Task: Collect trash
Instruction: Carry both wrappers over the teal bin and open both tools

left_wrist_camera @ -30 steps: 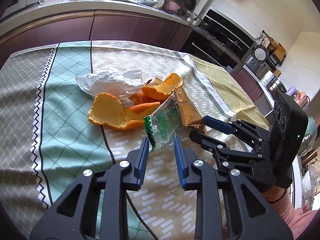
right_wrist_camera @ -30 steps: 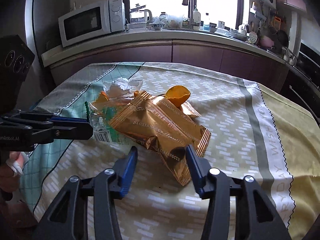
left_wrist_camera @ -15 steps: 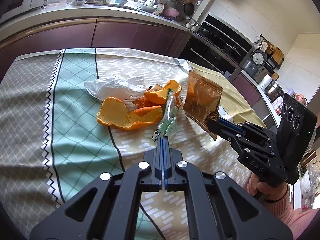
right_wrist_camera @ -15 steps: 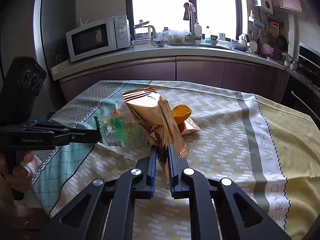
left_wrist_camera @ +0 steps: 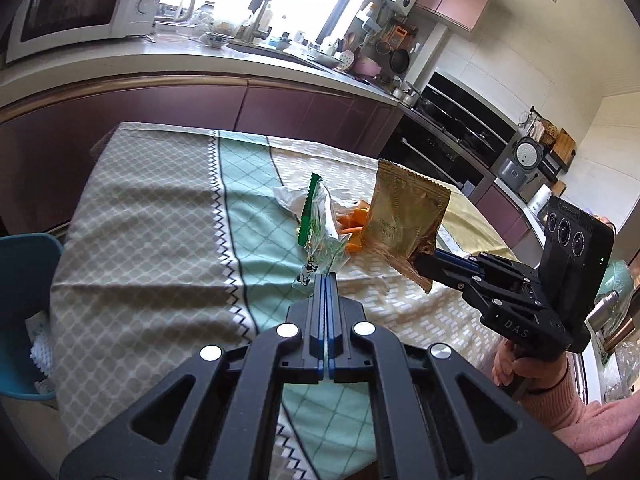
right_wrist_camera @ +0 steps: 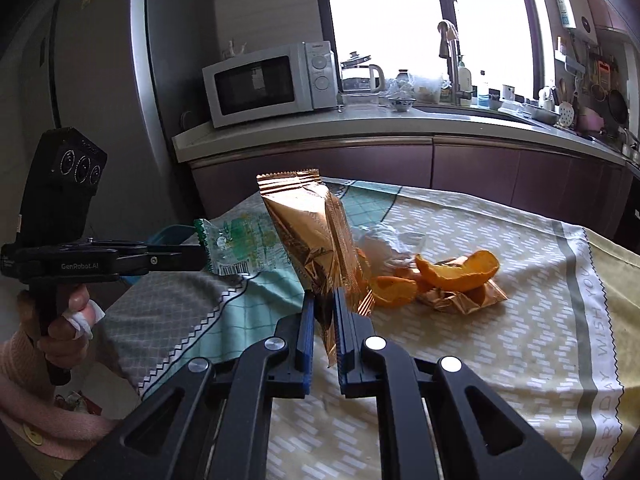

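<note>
Left wrist view: left gripper (left_wrist_camera: 325, 280), centre frame, pinches a green wrapper (left_wrist_camera: 320, 226). Right gripper (right_wrist_camera: 322, 304) clamps a gold wrapper (right_wrist_camera: 316, 232) above orange peel (right_wrist_camera: 456, 272).

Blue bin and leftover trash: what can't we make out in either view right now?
- Blue bin, left wrist view: cut off by the frame edge, contents unclear.
- Same bin, right wrist view: mostly hidden behind the left hand-held gripper and green wrapper.
- White tissue: partly hidden behind the gold wrapper.
- Orange peels: partly hidden by both wrappers.

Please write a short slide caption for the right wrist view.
Right gripper lifts a gold wrapper off the table; orange peels remain.
</note>
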The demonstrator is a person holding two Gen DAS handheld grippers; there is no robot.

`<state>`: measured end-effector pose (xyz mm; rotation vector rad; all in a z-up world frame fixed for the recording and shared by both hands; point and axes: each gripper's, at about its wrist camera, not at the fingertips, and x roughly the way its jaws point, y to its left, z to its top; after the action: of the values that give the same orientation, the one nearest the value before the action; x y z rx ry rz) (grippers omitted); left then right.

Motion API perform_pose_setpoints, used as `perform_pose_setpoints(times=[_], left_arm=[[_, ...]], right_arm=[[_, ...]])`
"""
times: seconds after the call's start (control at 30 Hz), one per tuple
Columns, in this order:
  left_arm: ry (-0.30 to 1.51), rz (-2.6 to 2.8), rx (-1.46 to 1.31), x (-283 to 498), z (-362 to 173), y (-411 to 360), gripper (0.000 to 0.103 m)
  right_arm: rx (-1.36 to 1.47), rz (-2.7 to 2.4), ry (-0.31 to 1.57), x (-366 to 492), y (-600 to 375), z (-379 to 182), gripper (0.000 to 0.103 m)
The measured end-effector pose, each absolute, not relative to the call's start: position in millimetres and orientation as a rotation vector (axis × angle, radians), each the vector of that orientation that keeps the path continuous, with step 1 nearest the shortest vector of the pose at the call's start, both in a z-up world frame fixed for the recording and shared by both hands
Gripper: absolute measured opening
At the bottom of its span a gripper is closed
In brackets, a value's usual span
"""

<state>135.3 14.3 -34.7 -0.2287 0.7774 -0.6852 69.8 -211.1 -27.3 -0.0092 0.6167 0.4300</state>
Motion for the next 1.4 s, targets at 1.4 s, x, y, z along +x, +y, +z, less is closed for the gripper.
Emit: perform_pose_setpoints(times=[1.4], left_arm=[[0.910,-0.090,-0.408,169.2,-135.2,296.1,0.002]], right_arm=[[-0.020,0.870,0.933,204.7,91.1,-75.7,0.019]])
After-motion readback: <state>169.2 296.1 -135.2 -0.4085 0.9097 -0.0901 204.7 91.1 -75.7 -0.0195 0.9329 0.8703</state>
